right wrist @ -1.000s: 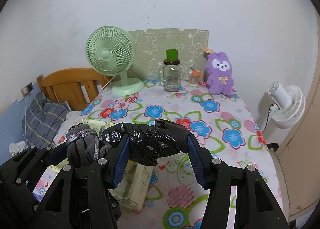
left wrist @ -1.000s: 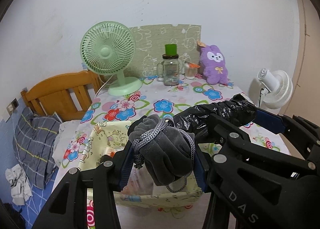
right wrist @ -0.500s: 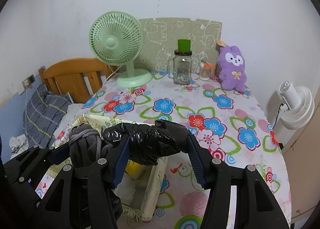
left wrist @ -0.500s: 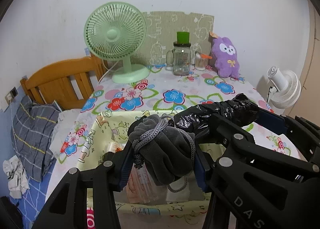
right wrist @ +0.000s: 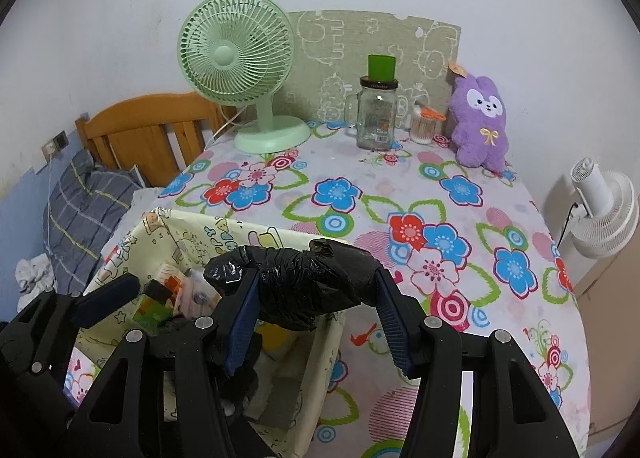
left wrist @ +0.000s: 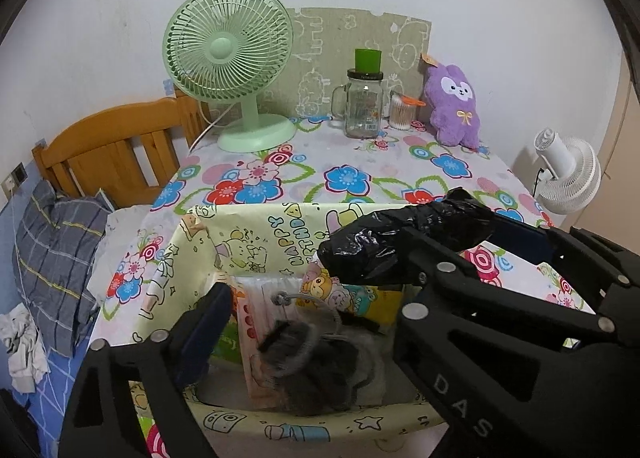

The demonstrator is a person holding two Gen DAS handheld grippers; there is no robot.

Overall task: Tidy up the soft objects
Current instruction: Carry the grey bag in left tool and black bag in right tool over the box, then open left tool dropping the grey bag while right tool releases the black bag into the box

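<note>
Left wrist: left gripper (left wrist: 304,322) just opened, grey bundle (left wrist: 316,362) in box (left wrist: 256,242)

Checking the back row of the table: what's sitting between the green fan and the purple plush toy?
In both wrist views, a glass mug jar with a green cap, then a small cotton swab container, stand between the green fan and the purple plush toy.

The tablecloth (right wrist: 400,193) bore blue, red and pink flowers with green loops on white. The fabric box (left wrist: 280,234) was pale yellow with cartoon prints. The bundle (right wrist: 316,286) was glossy black, the fan (left wrist: 228,53) mint green, the plush rabbit (right wrist: 480,121) purple, the pillow (left wrist: 56,250) grey plaid.
</note>
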